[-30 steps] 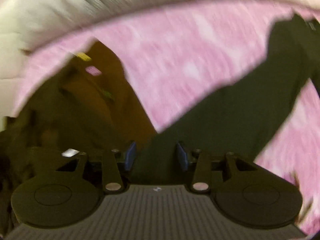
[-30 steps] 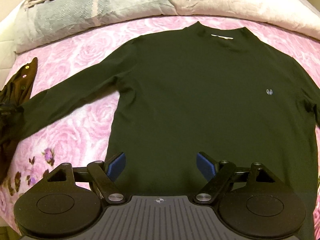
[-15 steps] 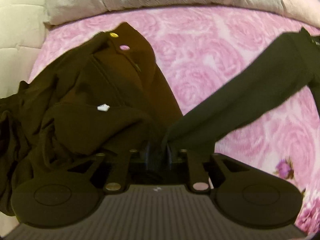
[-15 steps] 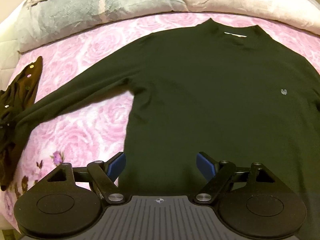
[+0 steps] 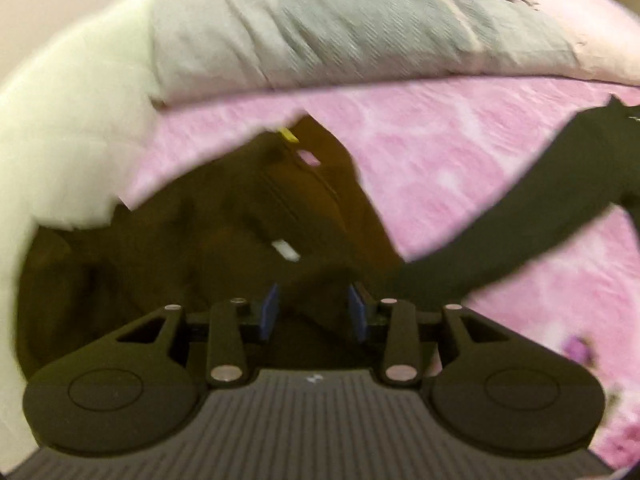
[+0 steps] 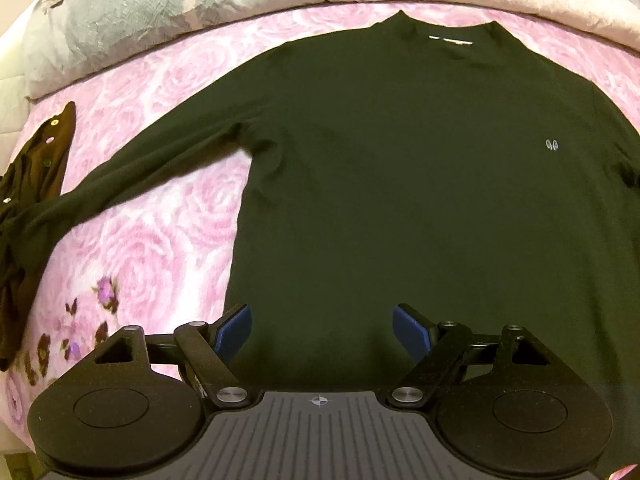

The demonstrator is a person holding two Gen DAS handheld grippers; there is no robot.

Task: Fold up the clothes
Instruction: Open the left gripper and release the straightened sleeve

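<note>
Dark sweater (image 6: 400, 184) lies spread flat, front up, on the pink rose-print bed (image 6: 168, 240), collar toward the pillows (image 6: 160, 4) at twelve o'clock, hem at six o'clock under the right wrist camera. Its one visible sleeve (image 6: 132, 176) stretches out toward nine o'clock, the cuff end reaching a crumpled brown garment (image 6: 36, 176) at the bed's edge; whether cuff and brown cloth overlap I cannot tell. Laid out this way the body is ready for folding, sleeves first by my reading. Right tool (image 6: 322, 332) hangs over the hem with its blue pads spread wide, nothing between them, likely parked to pin or lift the hem when needed. Left tool (image 5: 316, 312), seen in a blurred frame, points down at the meeting of the brown garment (image 5: 224, 232) and the sleeve (image 5: 520, 216), which runs off toward two o'clock. Its jaws are opening; dark cloth shows in the gap, but the pads do not appear to press on it, and which garment that cloth belongs to is unclear. Folding proper looks not yet begun.
</note>
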